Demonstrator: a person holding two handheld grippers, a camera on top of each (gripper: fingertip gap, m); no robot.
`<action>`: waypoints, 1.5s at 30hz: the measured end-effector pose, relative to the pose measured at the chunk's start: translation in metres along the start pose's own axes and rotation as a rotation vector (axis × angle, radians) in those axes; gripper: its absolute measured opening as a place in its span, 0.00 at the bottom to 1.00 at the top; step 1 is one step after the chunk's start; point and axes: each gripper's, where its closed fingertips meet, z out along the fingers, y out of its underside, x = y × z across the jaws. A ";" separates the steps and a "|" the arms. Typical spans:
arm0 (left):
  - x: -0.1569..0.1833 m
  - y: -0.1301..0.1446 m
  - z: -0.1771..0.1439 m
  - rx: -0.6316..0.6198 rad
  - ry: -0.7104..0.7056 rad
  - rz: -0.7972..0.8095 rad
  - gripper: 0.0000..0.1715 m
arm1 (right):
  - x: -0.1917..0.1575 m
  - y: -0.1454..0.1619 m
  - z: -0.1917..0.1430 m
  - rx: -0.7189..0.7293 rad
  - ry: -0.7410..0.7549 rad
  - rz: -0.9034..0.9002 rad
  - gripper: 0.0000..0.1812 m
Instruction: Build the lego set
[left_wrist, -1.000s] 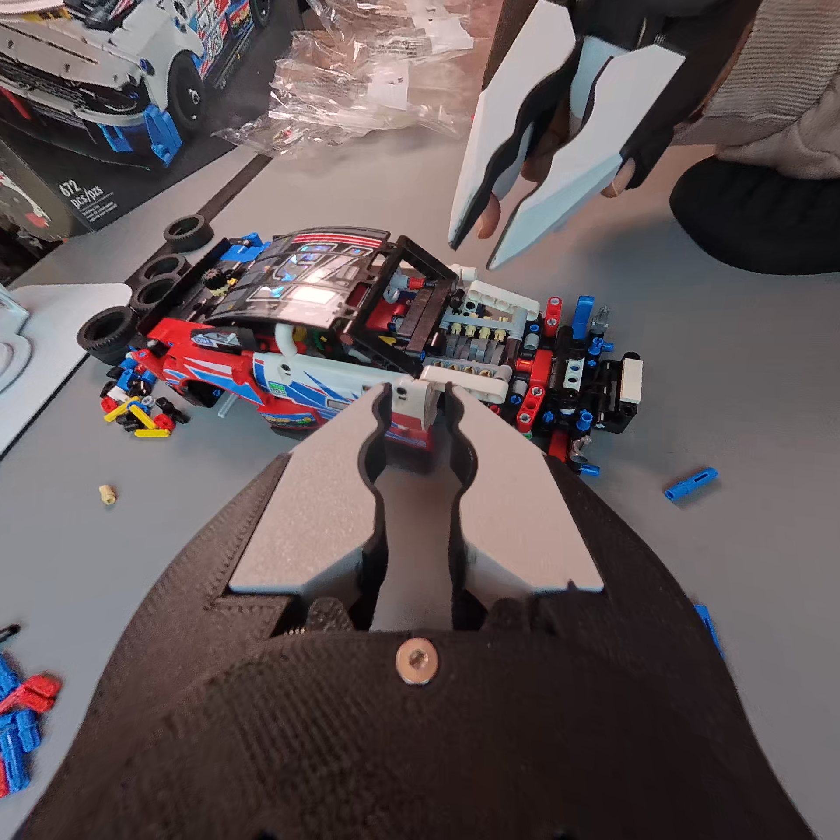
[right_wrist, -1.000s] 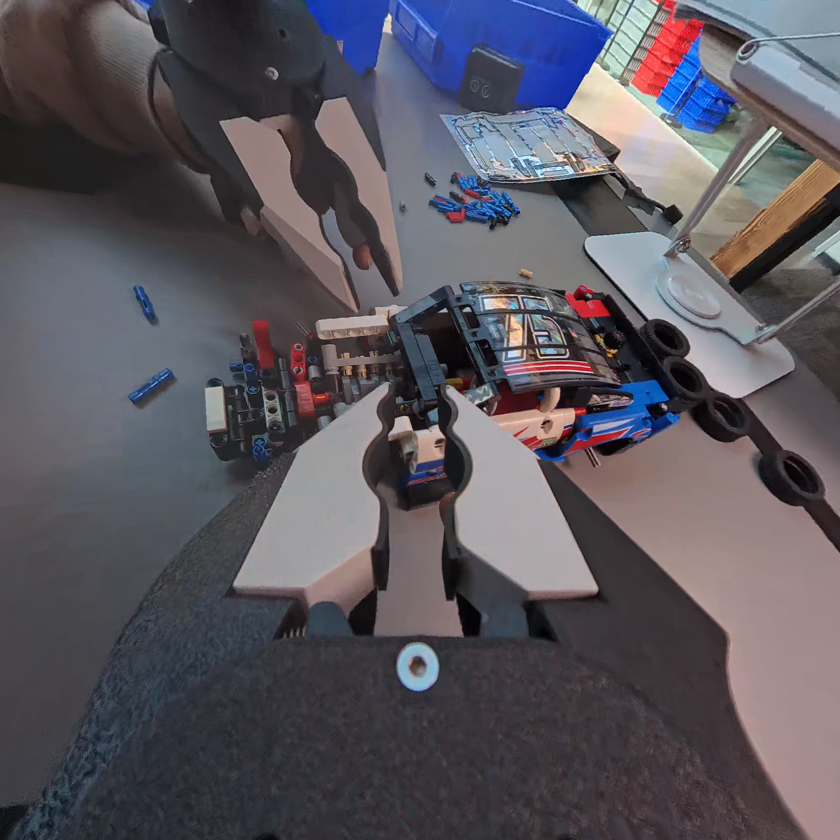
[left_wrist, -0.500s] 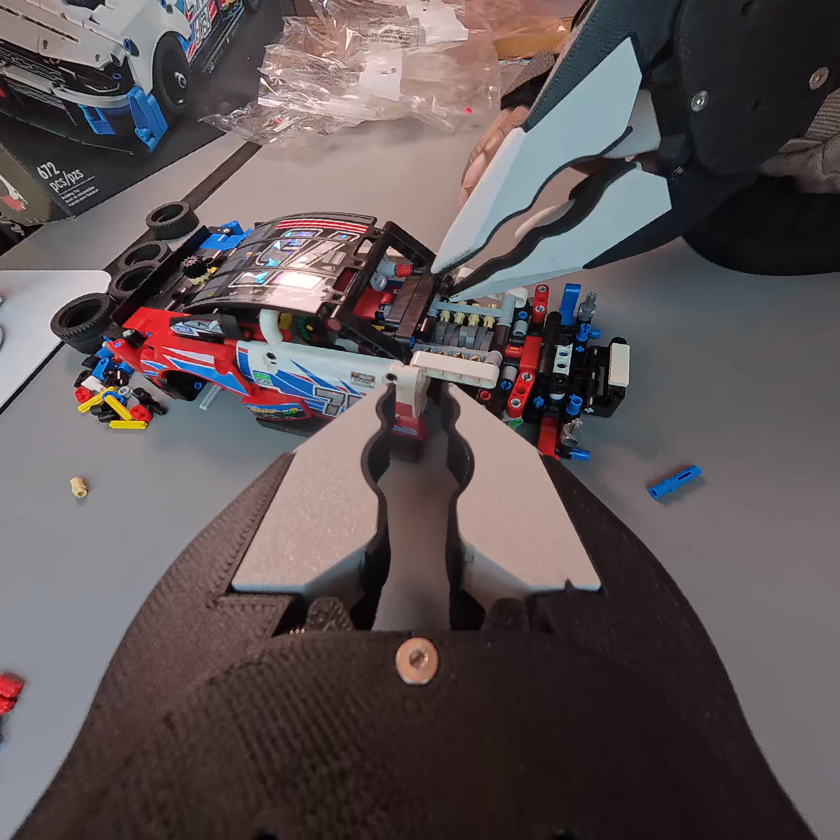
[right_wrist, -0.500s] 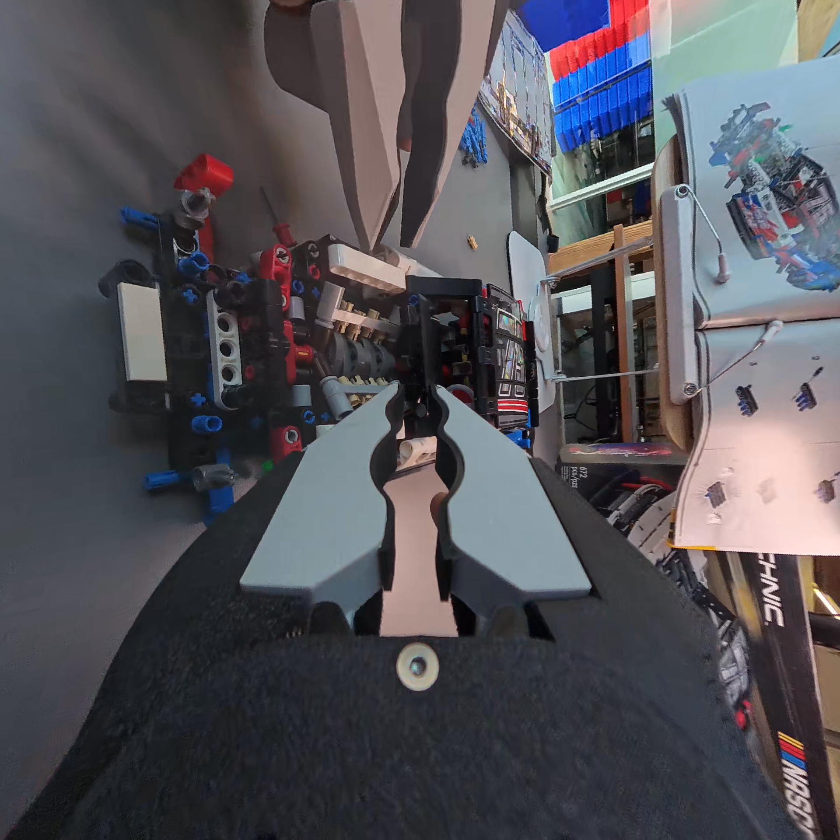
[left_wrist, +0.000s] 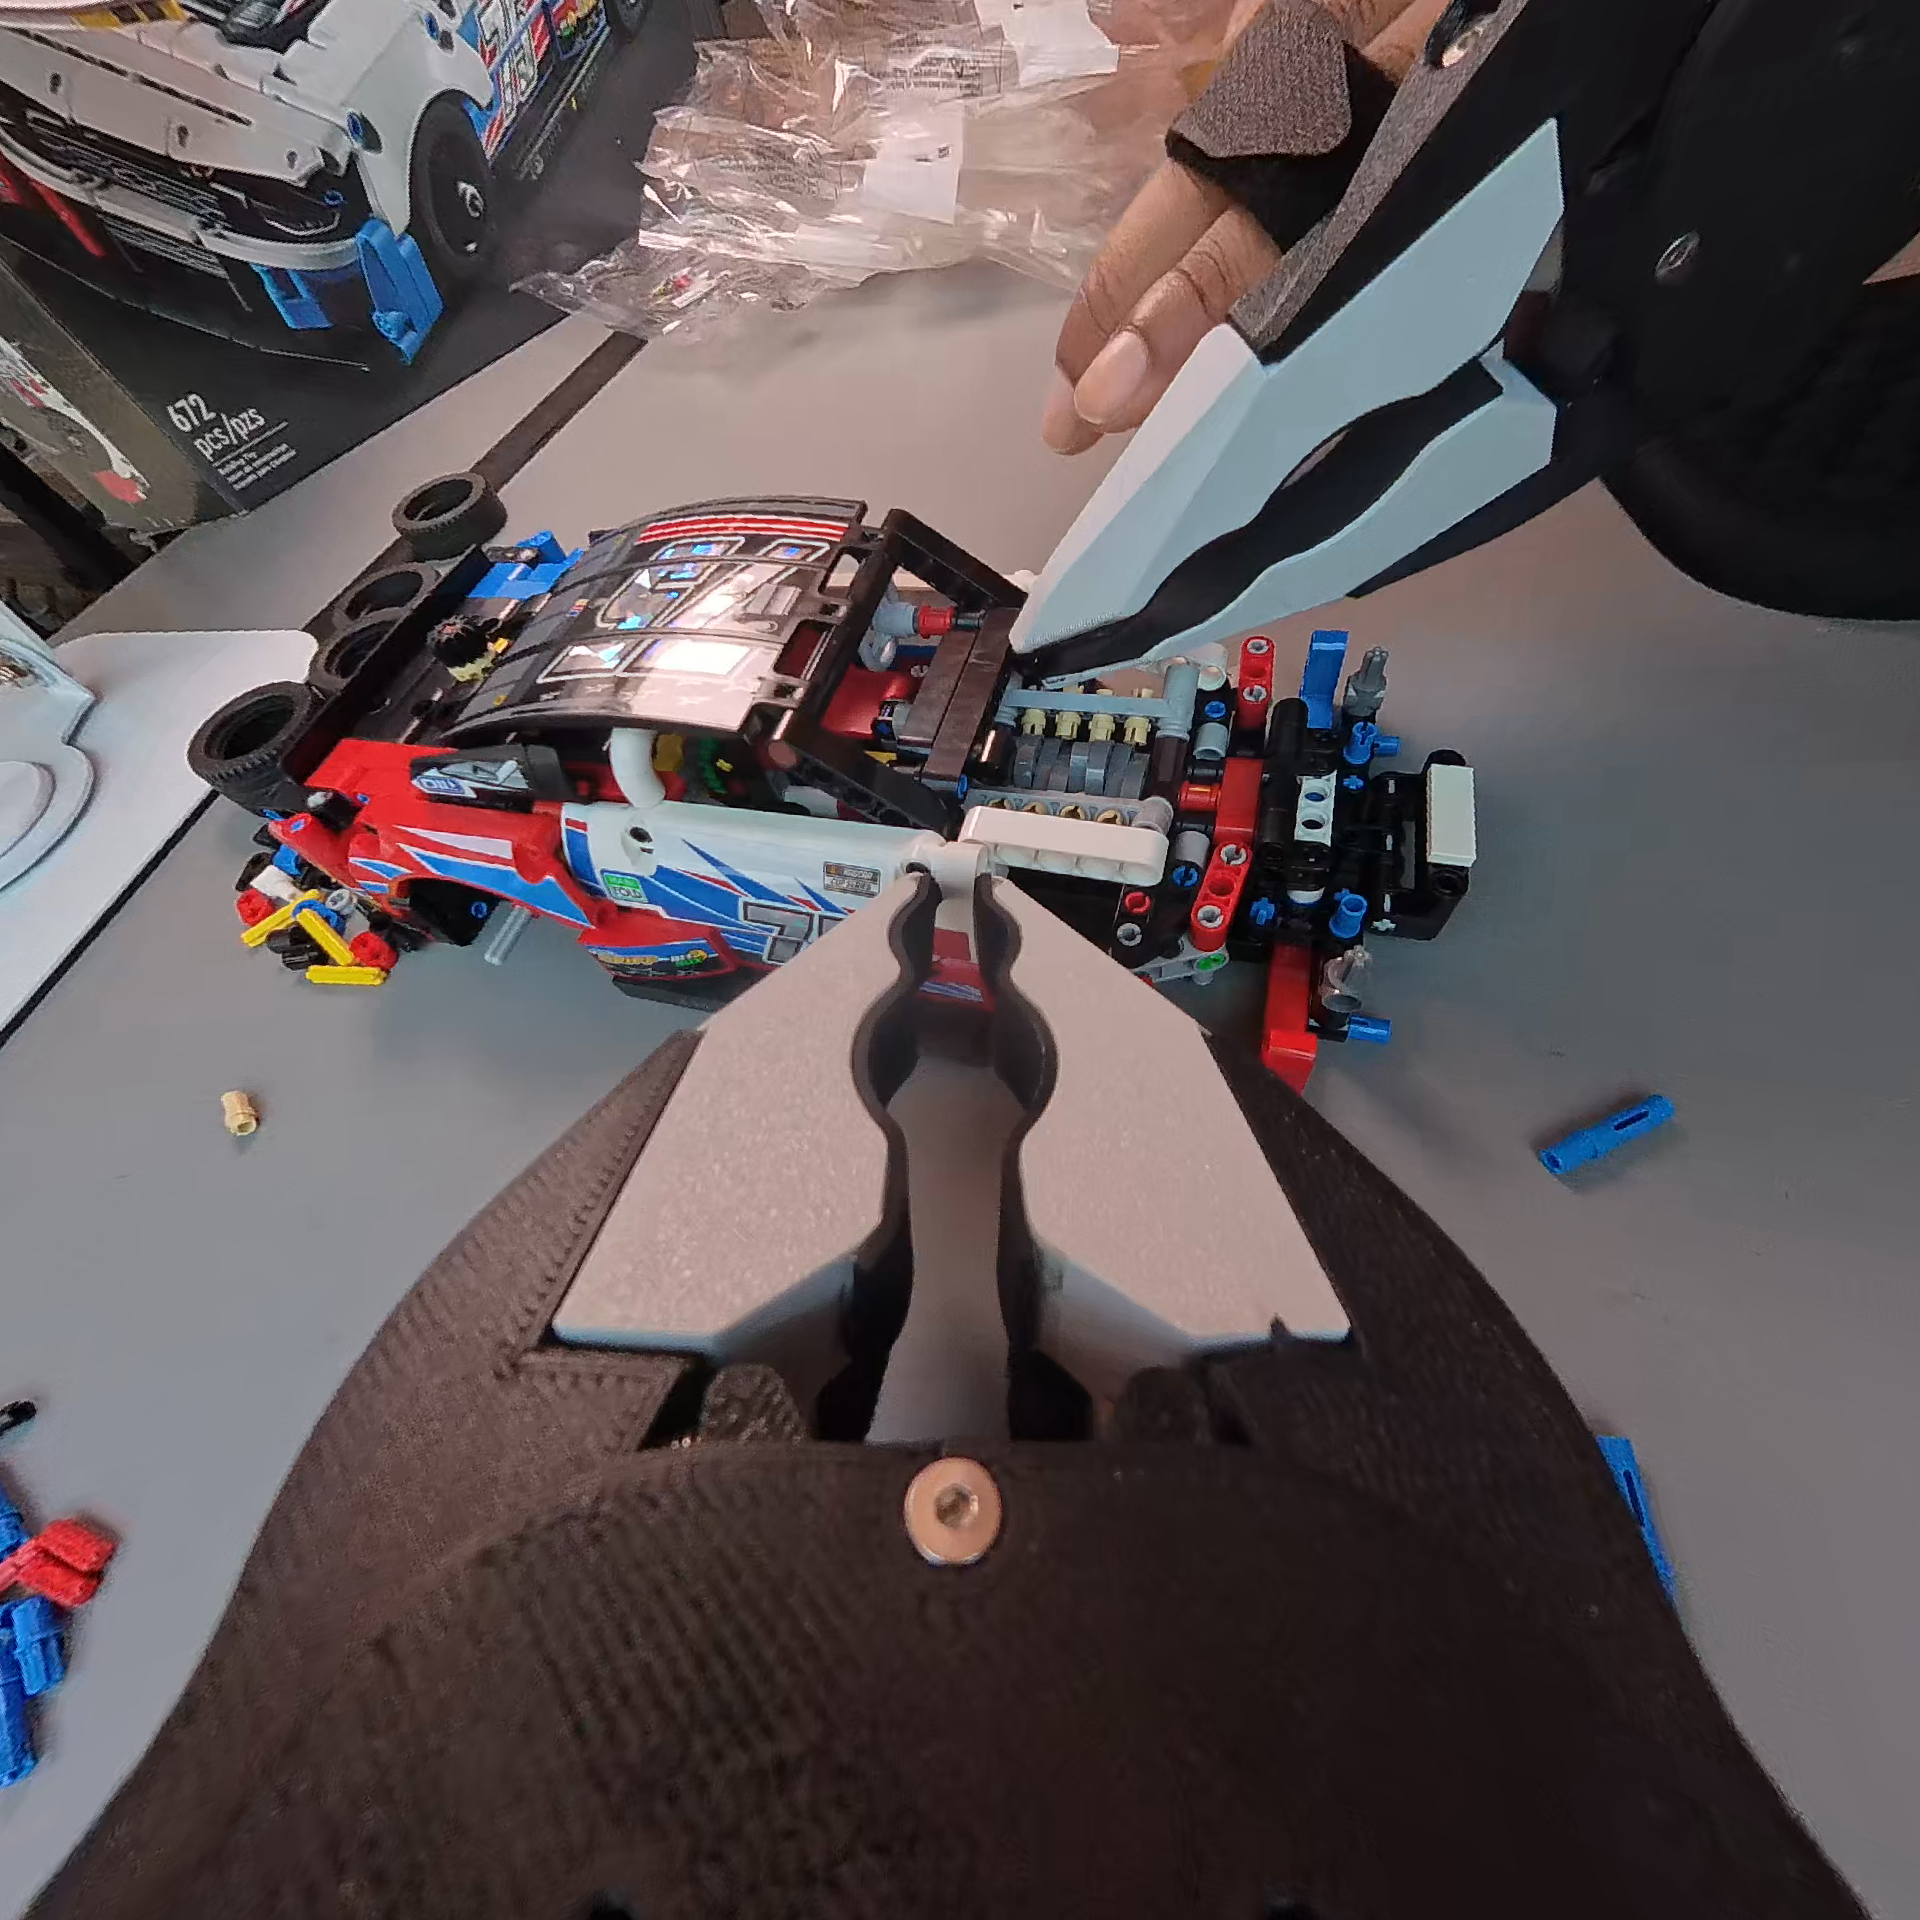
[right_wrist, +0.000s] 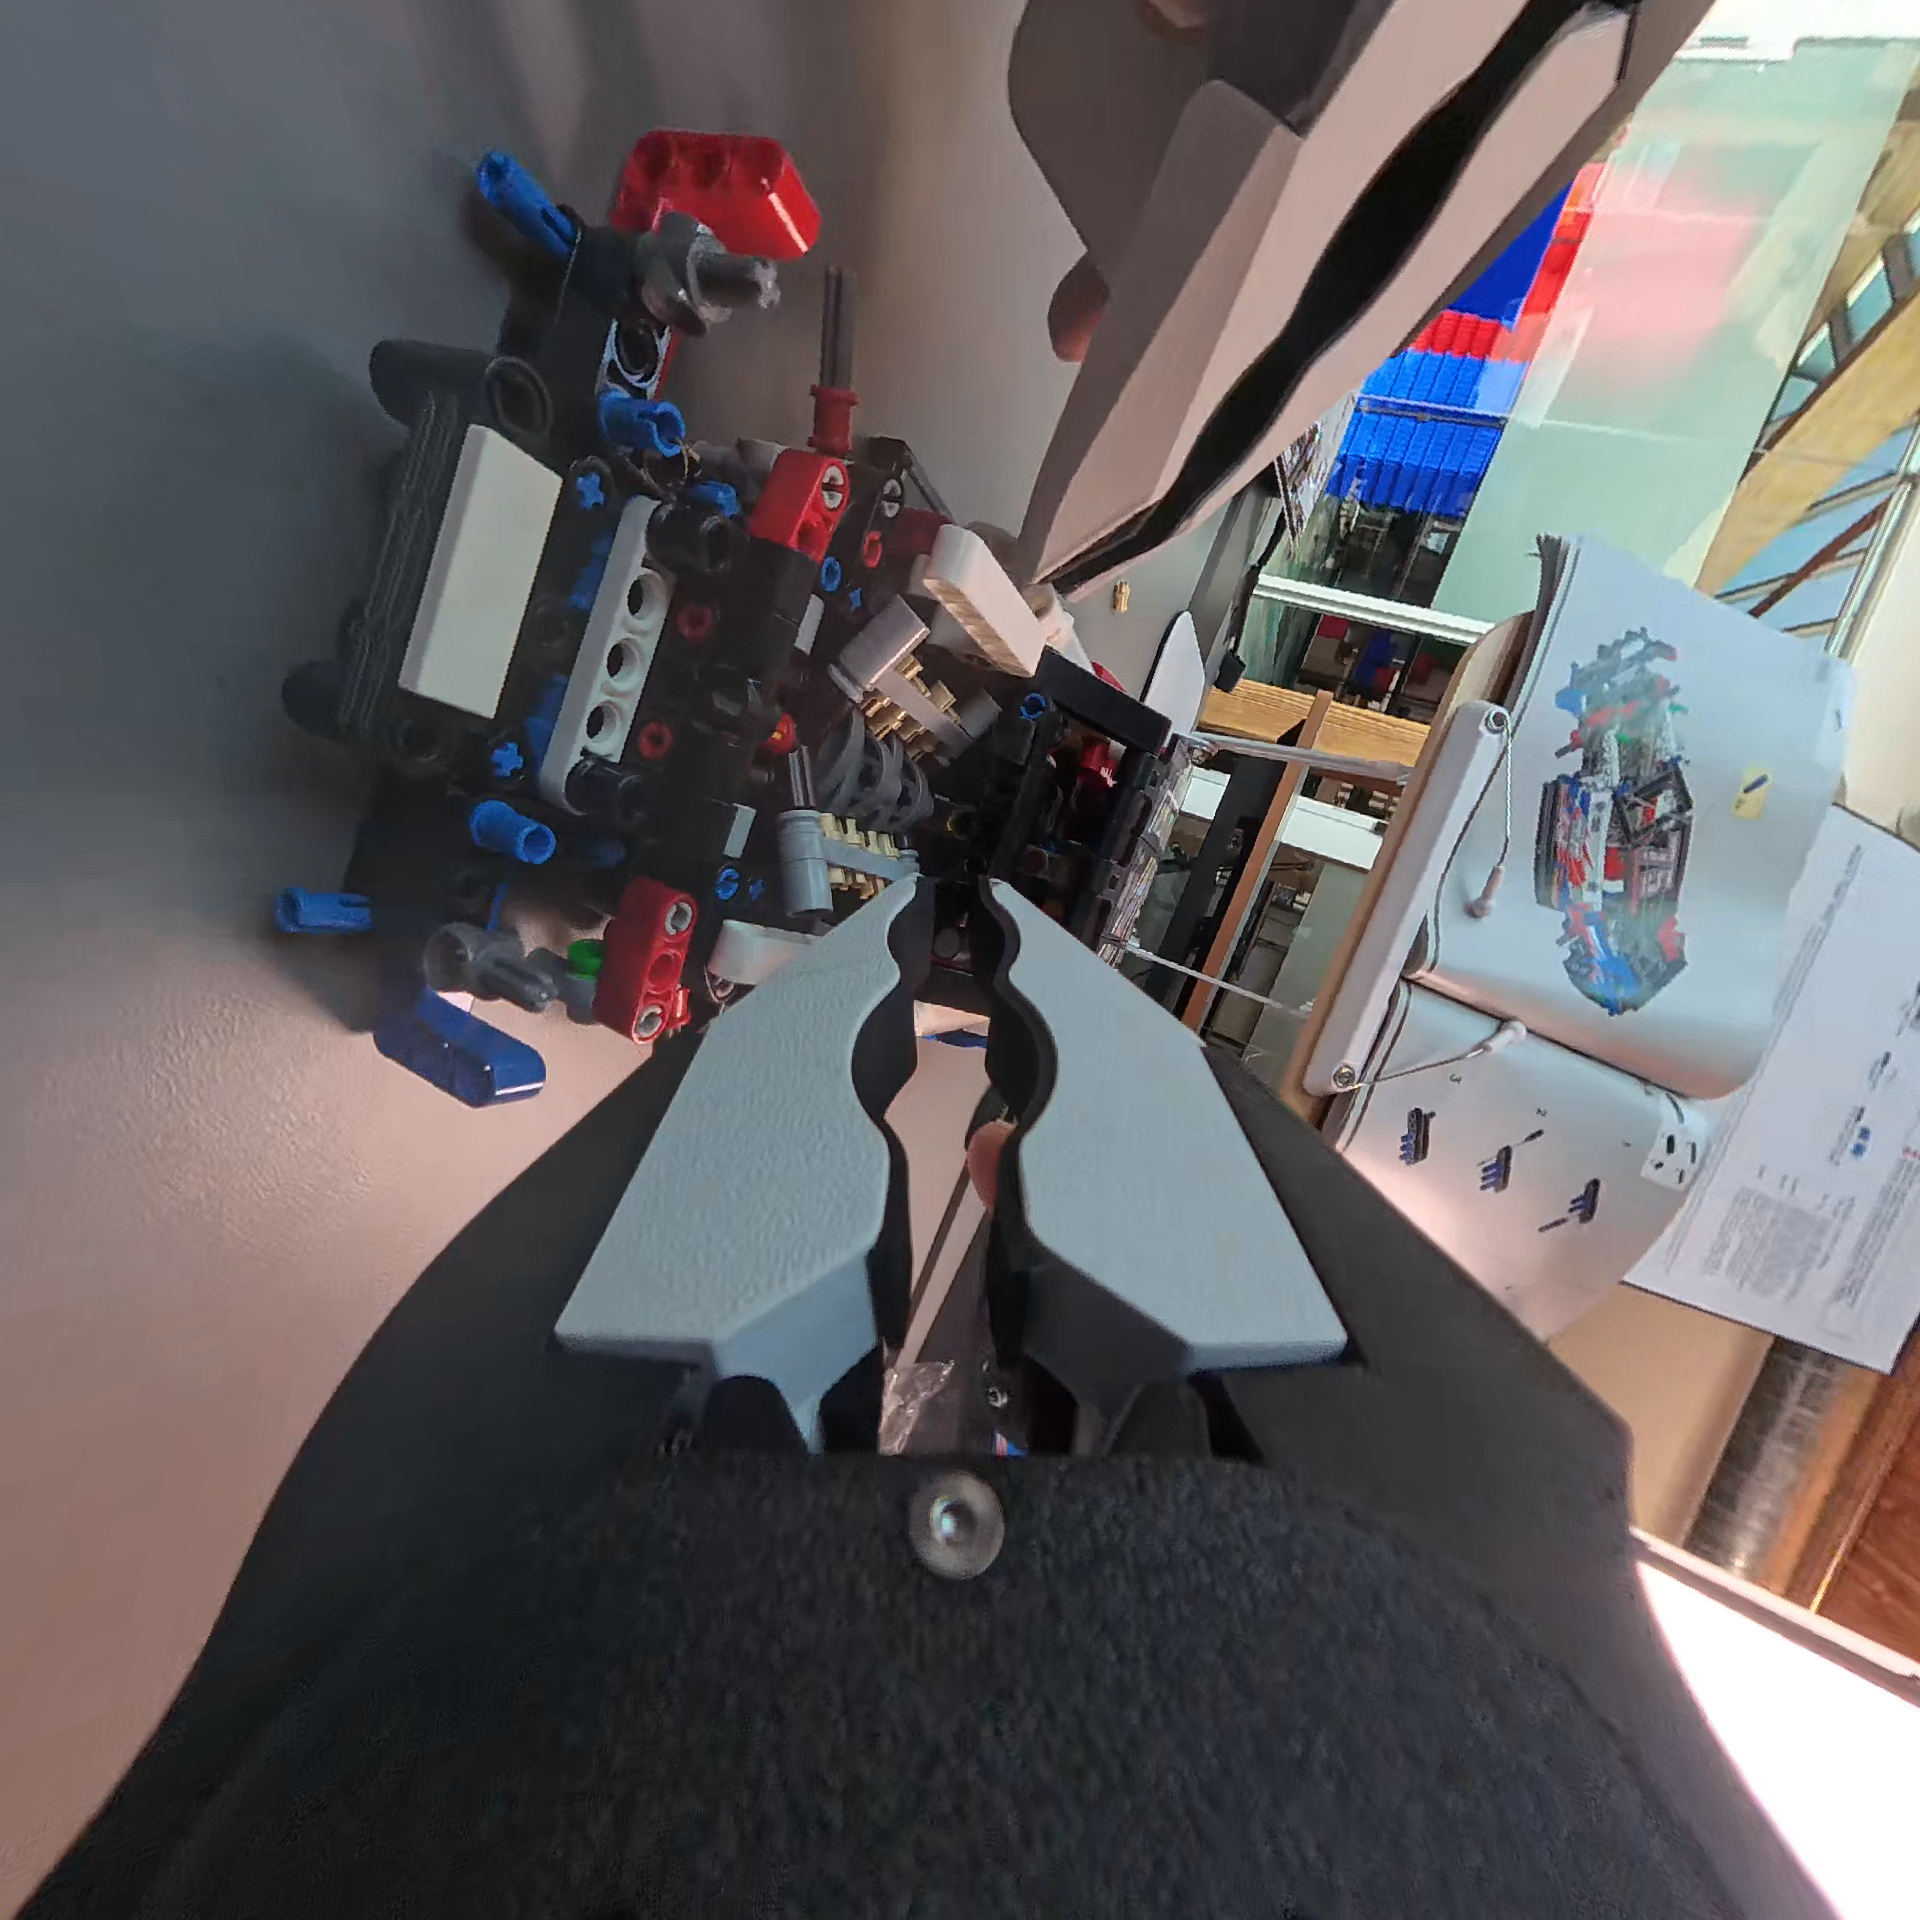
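Note:
The lego car (left_wrist: 665, 862) lies on the grey table, red, white and blue with a black roof and an open engine bay (left_wrist: 1081, 758). My left gripper (left_wrist: 951, 883) is shut on a thin white piece at the front end of the car's near side panel. My right gripper (left_wrist: 1081, 649) reaches in from the upper right, and its tips touch the car's far side by the engine. In the right wrist view the right gripper (right_wrist: 948, 894) is rolled sideways, with its jaws nearly closed on the car's (right_wrist: 665, 665) edge. What sits between them is dark.
The set's box (left_wrist: 208, 208) and plastic bags (left_wrist: 883, 135) lie at the back. Loose tyres (left_wrist: 249, 743) and a small pile of parts (left_wrist: 312, 940) sit by the car's rear. A blue pin (left_wrist: 1605, 1132) lies at the right. The instruction booklet (right_wrist: 1621, 831) hangs on a stand. There is about 6 centimetres between the tips of the two grippers. It is some 12 centimetres from my left tips to the blue pin (left_wrist: 1605, 1132).
My right gripper came down from above the car to its far side by the engine and rolled onto its side. My left gripper's jaws narrowed on the white piece.

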 end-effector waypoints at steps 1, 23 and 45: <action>0.000 0.000 0.000 0.000 -0.002 0.004 0.03 | 0.000 0.000 0.000 -0.001 -0.011 -0.032 0.02; 0.001 0.003 0.000 -0.007 0.010 -0.008 0.06 | 0.002 0.005 0.000 0.027 0.004 0.442 0.05; 0.003 0.003 0.000 -0.006 0.010 -0.010 0.07 | 0.004 0.007 0.000 -0.036 0.124 0.543 0.03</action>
